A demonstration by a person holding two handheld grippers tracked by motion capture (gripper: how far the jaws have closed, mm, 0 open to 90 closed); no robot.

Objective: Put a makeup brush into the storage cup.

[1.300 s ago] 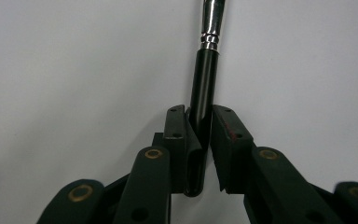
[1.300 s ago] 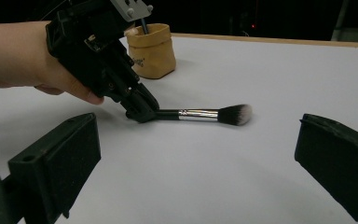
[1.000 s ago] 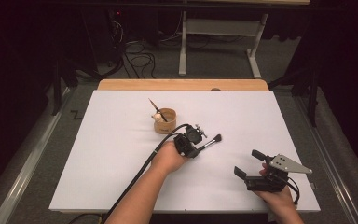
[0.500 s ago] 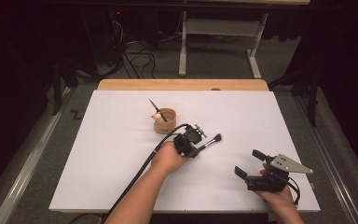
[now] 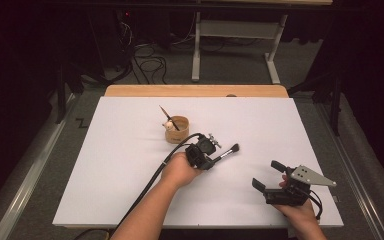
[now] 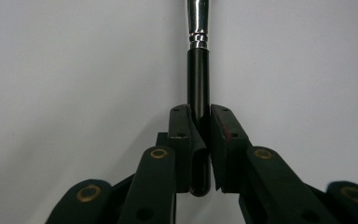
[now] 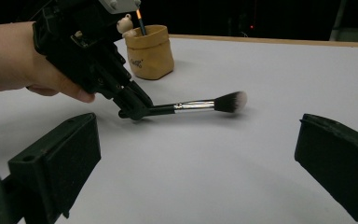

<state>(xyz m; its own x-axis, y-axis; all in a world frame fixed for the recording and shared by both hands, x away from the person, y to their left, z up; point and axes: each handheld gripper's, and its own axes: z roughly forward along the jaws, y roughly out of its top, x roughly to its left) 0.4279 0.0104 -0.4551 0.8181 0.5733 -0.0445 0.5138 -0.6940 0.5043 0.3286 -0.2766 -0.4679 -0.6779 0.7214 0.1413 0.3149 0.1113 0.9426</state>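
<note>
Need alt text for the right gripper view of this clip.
The left gripper clamps the black handle of a makeup brush over the white table, bristles pointing right. A tan cup stands behind, and the right gripper frames the foreground, open.

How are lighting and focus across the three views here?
High view: white table evenly lit, surroundings dark, image slightly soft. Left gripper view: brush handle sharp, bright glint on its metal ferrule. Right gripper view: brush bristles crisp, its own near jaws blurred.
</note>
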